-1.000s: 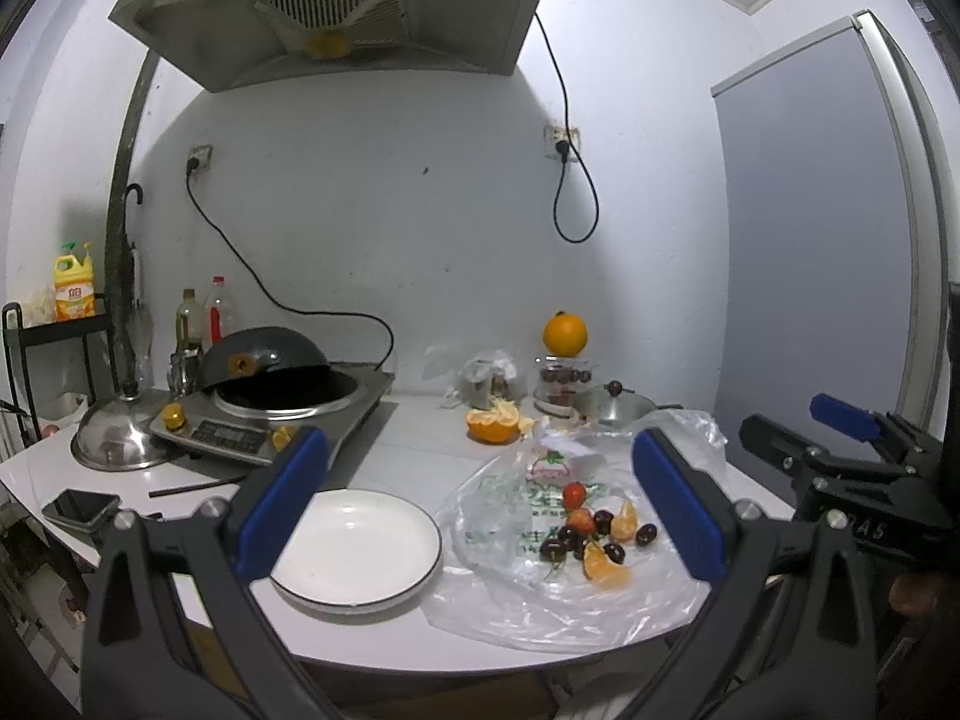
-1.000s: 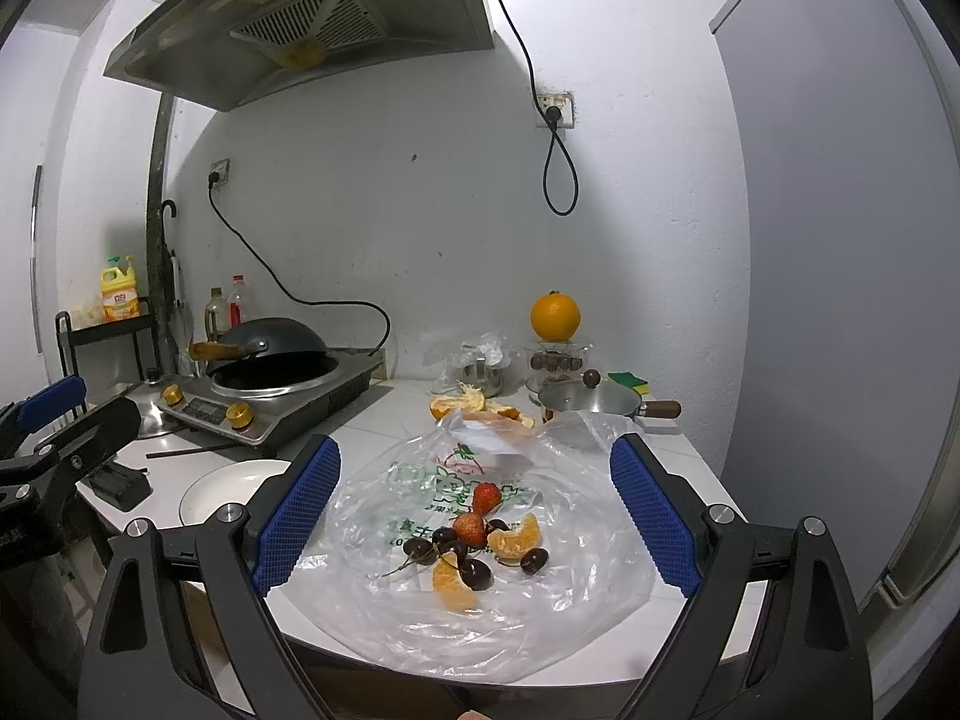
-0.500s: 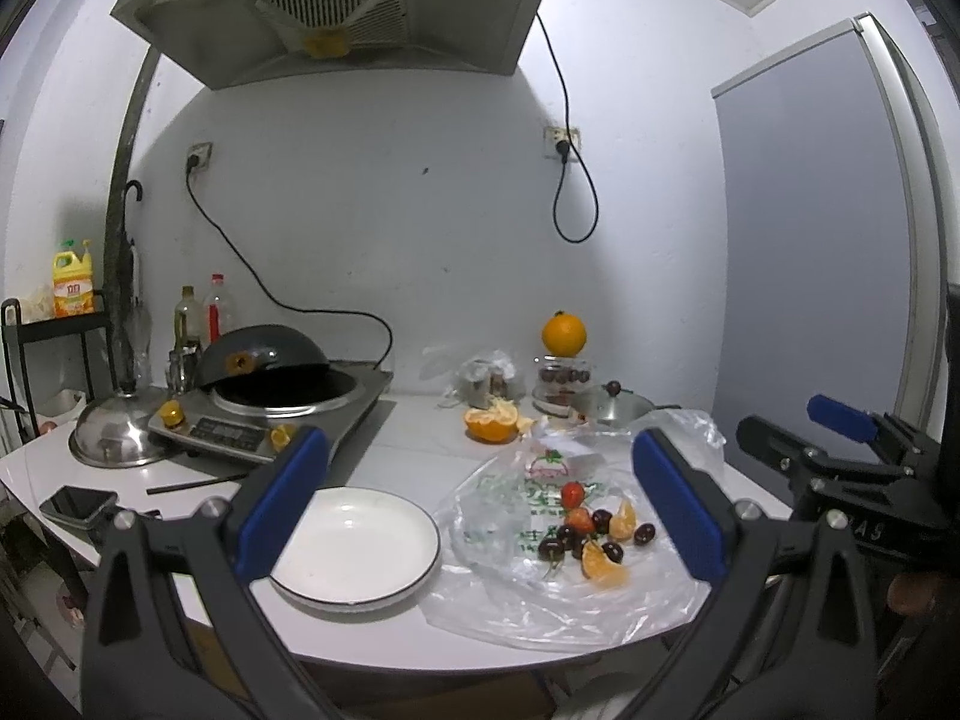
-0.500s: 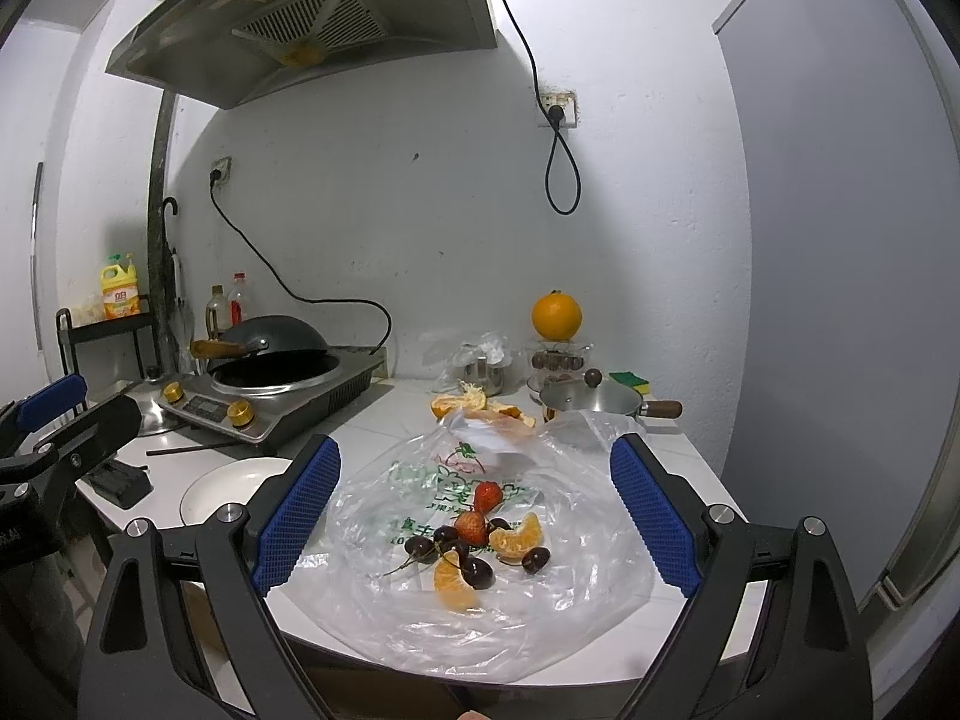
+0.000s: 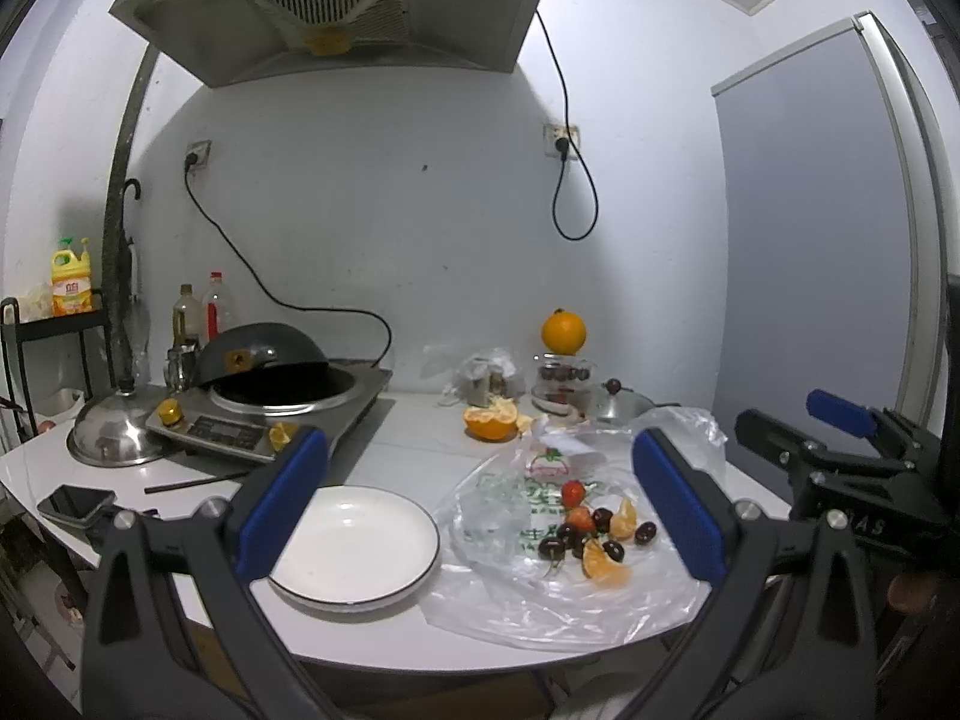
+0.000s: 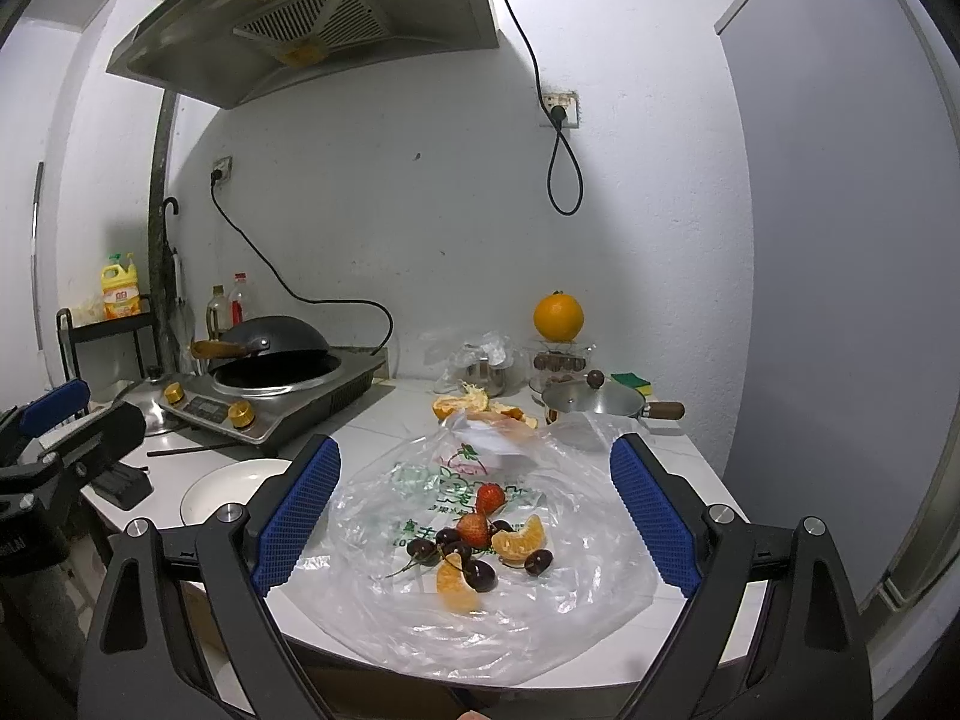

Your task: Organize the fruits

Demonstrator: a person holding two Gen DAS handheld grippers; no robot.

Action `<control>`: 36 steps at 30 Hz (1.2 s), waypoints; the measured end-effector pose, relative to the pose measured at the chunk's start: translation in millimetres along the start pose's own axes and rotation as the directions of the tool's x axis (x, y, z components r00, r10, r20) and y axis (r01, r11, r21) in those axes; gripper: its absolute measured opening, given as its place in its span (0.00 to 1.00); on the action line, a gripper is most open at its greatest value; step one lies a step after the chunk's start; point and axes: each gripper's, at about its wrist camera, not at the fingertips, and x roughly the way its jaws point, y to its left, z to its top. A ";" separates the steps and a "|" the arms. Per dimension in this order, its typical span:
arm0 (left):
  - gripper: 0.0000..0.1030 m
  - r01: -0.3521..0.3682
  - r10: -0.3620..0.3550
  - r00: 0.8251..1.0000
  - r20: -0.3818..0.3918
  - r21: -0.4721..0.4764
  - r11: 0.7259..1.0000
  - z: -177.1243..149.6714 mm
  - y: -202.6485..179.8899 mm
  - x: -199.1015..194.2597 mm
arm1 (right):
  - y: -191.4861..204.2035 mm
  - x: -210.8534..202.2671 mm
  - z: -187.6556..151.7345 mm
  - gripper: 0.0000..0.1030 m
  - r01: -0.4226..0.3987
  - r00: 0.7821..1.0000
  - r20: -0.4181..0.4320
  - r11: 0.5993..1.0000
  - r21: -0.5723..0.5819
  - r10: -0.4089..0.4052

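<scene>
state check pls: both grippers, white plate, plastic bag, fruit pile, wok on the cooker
Left gripper: open, empty, above the counter.
Right gripper: open, empty, facing the fruit.
Round white plate with dark rim: empty, upright, left of the bag.
Clear plastic bag: spread flat on the counter, fruit on top.
Pile of strawberries, dark cherries and orange segments: loose on the bag, none on the plate.
Dark wok: tipped on the cooker.

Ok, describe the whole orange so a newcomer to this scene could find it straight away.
Start at the white counter and go to the back wall, right of the stove. There a whole orange sits atop a glass jar. Unlike the peeled segments on the plastic bag, it is round and unpeeled.
</scene>
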 end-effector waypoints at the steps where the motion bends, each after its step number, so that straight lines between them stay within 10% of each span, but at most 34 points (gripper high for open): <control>1: 0.99 0.000 0.000 1.000 0.000 -0.001 1.000 -0.1 -0.3 0.3 | -0.4 1.3 0.6 0.91 -0.001 1.000 -0.001 1.000 -0.001 0.001; 24: 0.99 0.000 0.012 0.981 -0.194 0.062 0.998 -34.9 -19.2 83.4 | -44.5 65.9 -32.6 0.90 -0.002 0.986 -0.169 1.000 -0.026 -0.002; 36: 0.98 0.095 -0.046 0.937 -0.346 0.128 0.987 -68.5 -66.3 144.6 | -57.9 108.5 -50.4 0.52 -0.104 0.953 -0.290 0.993 -0.056 0.083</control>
